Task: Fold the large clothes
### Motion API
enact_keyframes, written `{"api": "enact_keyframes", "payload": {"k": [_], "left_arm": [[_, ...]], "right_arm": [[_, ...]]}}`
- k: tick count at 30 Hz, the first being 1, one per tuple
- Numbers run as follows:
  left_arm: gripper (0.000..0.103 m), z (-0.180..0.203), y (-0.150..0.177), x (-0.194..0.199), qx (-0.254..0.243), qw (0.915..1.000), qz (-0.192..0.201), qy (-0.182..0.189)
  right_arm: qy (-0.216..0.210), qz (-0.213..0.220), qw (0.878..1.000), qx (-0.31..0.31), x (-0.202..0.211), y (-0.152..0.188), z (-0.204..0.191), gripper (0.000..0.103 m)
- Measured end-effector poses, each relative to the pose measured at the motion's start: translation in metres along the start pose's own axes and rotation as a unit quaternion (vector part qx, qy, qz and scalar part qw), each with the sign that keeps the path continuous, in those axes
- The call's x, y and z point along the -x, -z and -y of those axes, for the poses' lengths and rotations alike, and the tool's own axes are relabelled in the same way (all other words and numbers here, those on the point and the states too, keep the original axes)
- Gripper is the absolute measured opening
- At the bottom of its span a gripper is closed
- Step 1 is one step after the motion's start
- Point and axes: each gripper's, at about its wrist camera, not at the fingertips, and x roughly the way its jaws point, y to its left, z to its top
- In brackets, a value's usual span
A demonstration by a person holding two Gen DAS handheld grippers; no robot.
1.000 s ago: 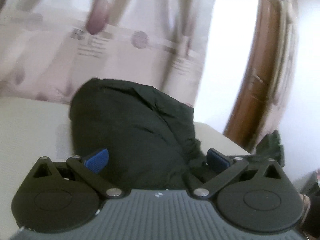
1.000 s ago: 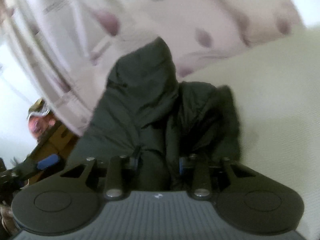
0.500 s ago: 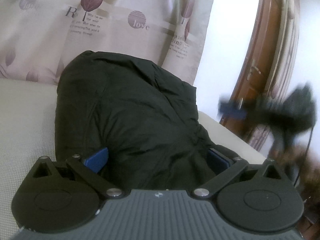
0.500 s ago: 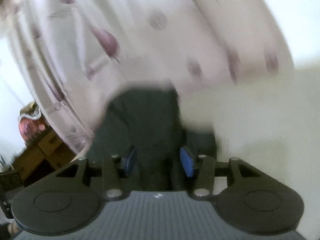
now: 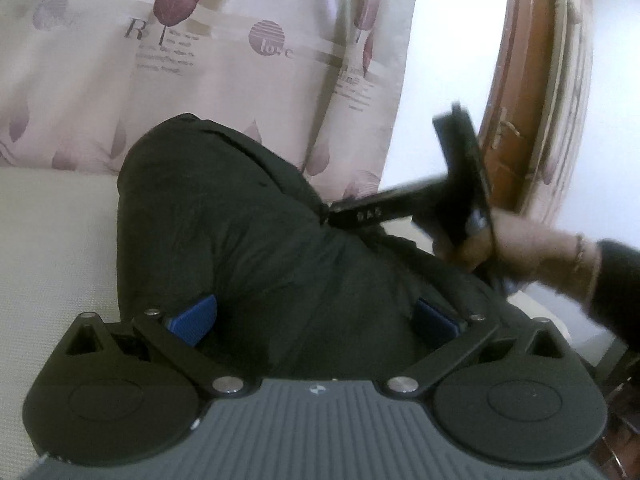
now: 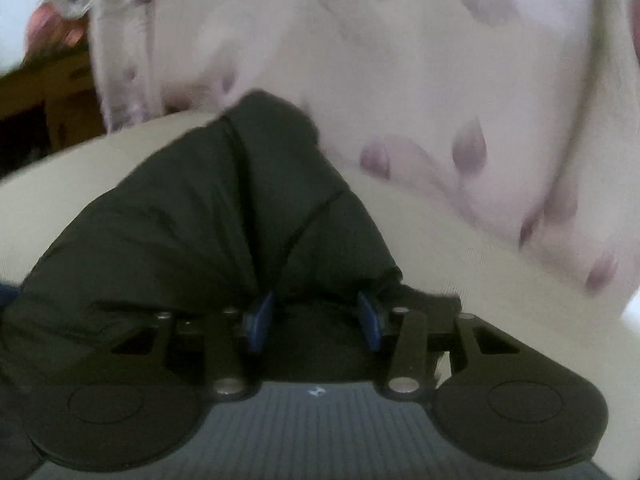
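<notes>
Probably soft, puffy, slippery: dark jacket (image 5: 248, 240). Left gripper (image 5: 314, 320) agape; right gripper (image 6: 314, 316) closing around fabric. Best pinched at six-o'clock hem.

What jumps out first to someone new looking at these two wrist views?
A bulky dark jacket heaped on a pale cream surface fills the middle of both views. Behind it hangs a pink curtain printed with purple leaves and the word "love". At right in the left wrist view, a hand swings the blurred right gripper, its jaws closing with dark fabric between them.
</notes>
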Motion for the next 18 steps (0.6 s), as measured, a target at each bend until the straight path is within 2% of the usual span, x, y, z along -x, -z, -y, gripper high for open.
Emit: {"api": "enact_keyframes", "payload": {"k": [5, 10, 13, 14, 15, 17, 18], "left_arm": [[0.103, -0.005, 0.002, -0.002, 0.006, 0.9999, 0.002, 0.008], [0.103, -0.009, -0.001, 0.000, 0.022, 0.9996, 0.004, -0.015], [0.103, -0.008, -0.007, 0.002, 0.016, 0.9995, -0.007, -0.027], [0.103, -0.008, -0.009, 0.005, 0.019, 0.9993, -0.007, -0.030], [0.103, -0.009, -0.011, 0.008, 0.025, 0.9992, -0.006, -0.031], [0.103, -0.009, -0.014, 0.014, 0.032, 0.9989, -0.002, -0.033], [0.103, -0.008, -0.015, 0.019, 0.033, 0.9989, 0.008, -0.033]], "right_arm": [[-0.002, 0.036, 0.997, -0.066, -0.015, 0.036, 0.008, 0.046], [0.060, 0.081, 0.994, -0.051, -0.016, 0.052, -0.022, 0.047], [0.024, 0.068, 0.992, -0.100, -0.004, 0.042, 0.002, 0.051], [0.020, 0.071, 0.989, -0.125, 0.009, 0.037, 0.012, 0.051], [0.028, 0.096, 0.985, -0.143, 0.030, 0.033, 0.019, 0.052], [0.021, 0.151, 0.978, -0.142, 0.079, 0.033, 0.022, 0.062], [0.011, 0.160, 0.978, -0.130, 0.101, 0.036, 0.019, 0.068]]}}
